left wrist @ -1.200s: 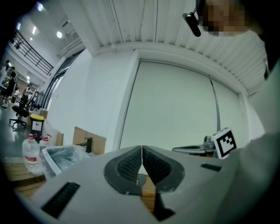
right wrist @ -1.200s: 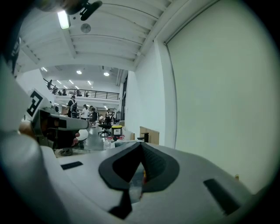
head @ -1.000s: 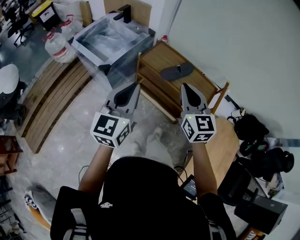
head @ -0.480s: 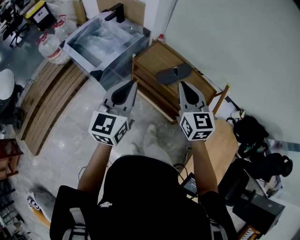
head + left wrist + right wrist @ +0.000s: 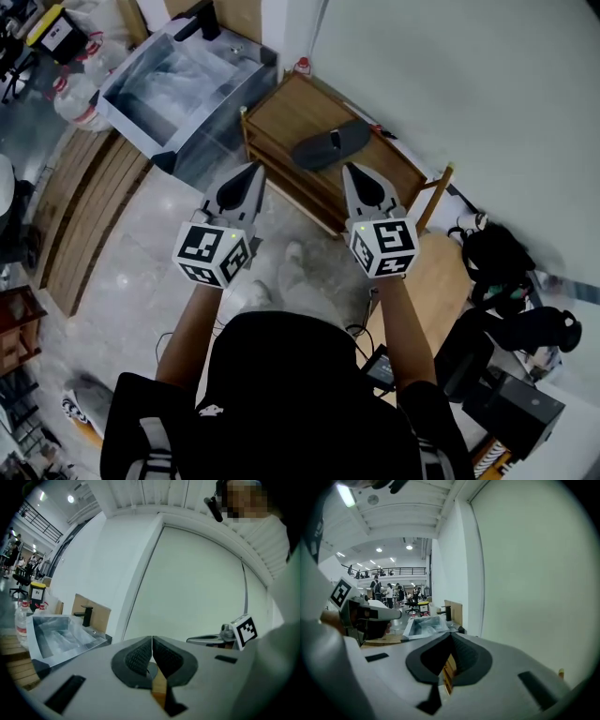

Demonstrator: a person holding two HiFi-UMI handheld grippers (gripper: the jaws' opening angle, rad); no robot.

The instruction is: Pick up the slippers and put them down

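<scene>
By the wall (image 5: pixel 469 75) a slipper (image 5: pixel 330 143) lies on top of a rack (image 5: pixel 281 111). Near the rack, the left gripper (image 5: pixel 254 170) and the right gripper (image 5: pixel 350 170) are both closed and empty.

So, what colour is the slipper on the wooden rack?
Dark grey slipper, clearest in the head view.

Pale wall (image 5: pixel 469 94), glossy marble floor (image 5: pixel 141 272), wooden rack (image 5: pixel 281 117), steel sink (image 5: pixel 178 80), slatted wooden platform (image 5: pixel 80 202), ceiling strip light (image 5: pixel 347 496)

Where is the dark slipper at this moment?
In the head view, the dark slipper lies on top of the wooden rack, at upper centre, to the right of the sink.
</scene>
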